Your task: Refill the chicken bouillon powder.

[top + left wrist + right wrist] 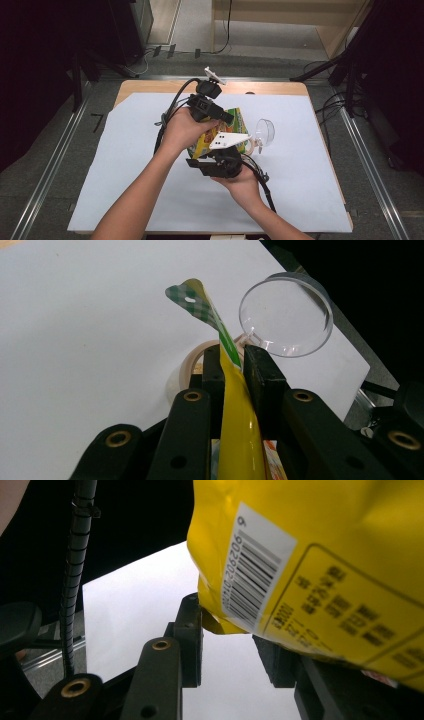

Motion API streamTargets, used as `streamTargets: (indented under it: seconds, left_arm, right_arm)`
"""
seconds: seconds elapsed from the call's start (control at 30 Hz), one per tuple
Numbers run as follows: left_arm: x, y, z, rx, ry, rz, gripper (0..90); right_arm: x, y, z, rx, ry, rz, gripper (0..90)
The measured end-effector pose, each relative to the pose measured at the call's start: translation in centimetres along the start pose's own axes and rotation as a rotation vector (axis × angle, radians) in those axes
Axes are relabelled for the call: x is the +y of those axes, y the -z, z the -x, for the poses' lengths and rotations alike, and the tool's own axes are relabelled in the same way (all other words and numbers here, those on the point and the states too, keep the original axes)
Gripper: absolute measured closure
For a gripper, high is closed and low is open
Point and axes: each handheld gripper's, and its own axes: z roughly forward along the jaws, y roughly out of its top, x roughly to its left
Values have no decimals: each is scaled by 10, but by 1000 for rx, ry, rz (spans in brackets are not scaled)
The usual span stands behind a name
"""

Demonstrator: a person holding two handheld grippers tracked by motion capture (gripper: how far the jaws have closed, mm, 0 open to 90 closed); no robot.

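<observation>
A white-covered surface (150,200) is seen from above, with a yellow snack bag (226,131) held up over its middle between two hand-held grippers. A clear plastic cup (264,132) lies on its side just right of the bag, and a roll of tape (192,362) is partly seen on the surface behind the left jaws.

The bag is judged light, soft and crinkly, its glossy film likely to slip and its contents likely to crush if squeezed across the body. The flat sealed edges are judged the safest places to be taken hold of.

The left hand-held gripper (231,367) is clamped narrow on the bag's top seam (220,330), the green-checked corner standing clear above the jaws. The right hand-held gripper (232,645) is set partly open at the bag's lower corner (215,622), near the barcode (252,577); the corner is seen between the jaws, touching one, but no firm pinch can be made out.
</observation>
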Motion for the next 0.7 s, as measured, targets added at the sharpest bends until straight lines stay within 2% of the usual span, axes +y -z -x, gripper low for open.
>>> streamTargets:
  seconds: [0.2,0.3,0.47,0.6,0.7]
  left_arm:
    - [-2,2,-1,5,0,17,807]
    - [-3,1,0,11,-5,6,807]
    - [-3,1,-2,5,6,8,807]
    - [-3,2,-3,2,14,5,806]
    - [-4,3,0,2,0,8,806]
  right_arm:
    - [0,1,-1,-26,23,-1,653]
    - [0,0,-2,-11,14,-4,660]
    - [0,-1,-3,-17,12,0,661]
    - [0,-1,-8,-61,46,-4,663]
    - [0,-1,-6,-35,29,3,671]
